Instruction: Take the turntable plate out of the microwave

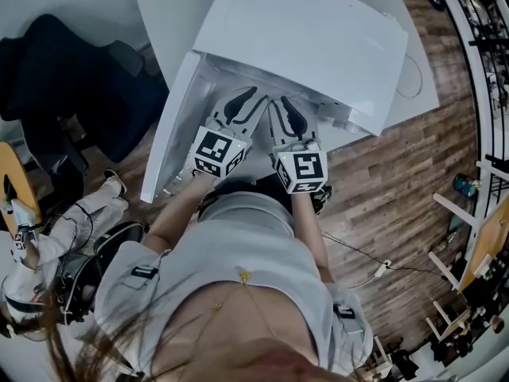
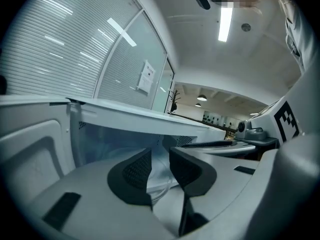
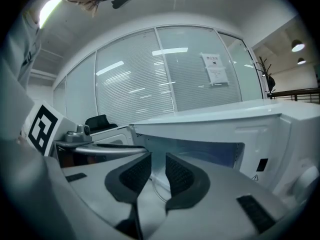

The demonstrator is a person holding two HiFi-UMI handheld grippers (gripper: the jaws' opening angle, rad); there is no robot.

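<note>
The left claw (image 2: pixel 160 165) has its two dark pads a narrow slit apart, pressing on nothing. Low in that slit, toward 6 o'clock, shows the clear curved rim of the turntable plate (image 2: pixel 159 190), which lies flat on the oven floor just beyond the tips. The right claw (image 3: pixel 158 168) is set the same way, pads a little apart and empty, with the same glass edge arcing below its gap. Both slits run upright, so neither claw is turned to bite a flat plate.

In the head view the two claws sit at the mouth of the microwave (image 1: pixel 302 38), the left just beside the right at its 9 o'clock. The door (image 1: pixel 163 138) hangs wide open at 9 o'clock of the cavity. The microwave stands on a white counter (image 1: pixel 163 2). Wood floor (image 1: pixel 398 189) spreads toward 3 o'clock, and a dark chair (image 1: pixel 71 78) sits off at 9 o'clock.

The plate looks like glass, so I judge it rigid, weighty for its thickness and slick against the pads. It would likely chip or shatter if dropped or knocked on the door frame. It probably rests loose on its support and should lift straight free.

The best hold seems to be the near rim, with the claws spaced at about 5 and 7 o'clock. Each would be rolled so one pad goes under the edge and one over, keeping the plate level on the way out.
</note>
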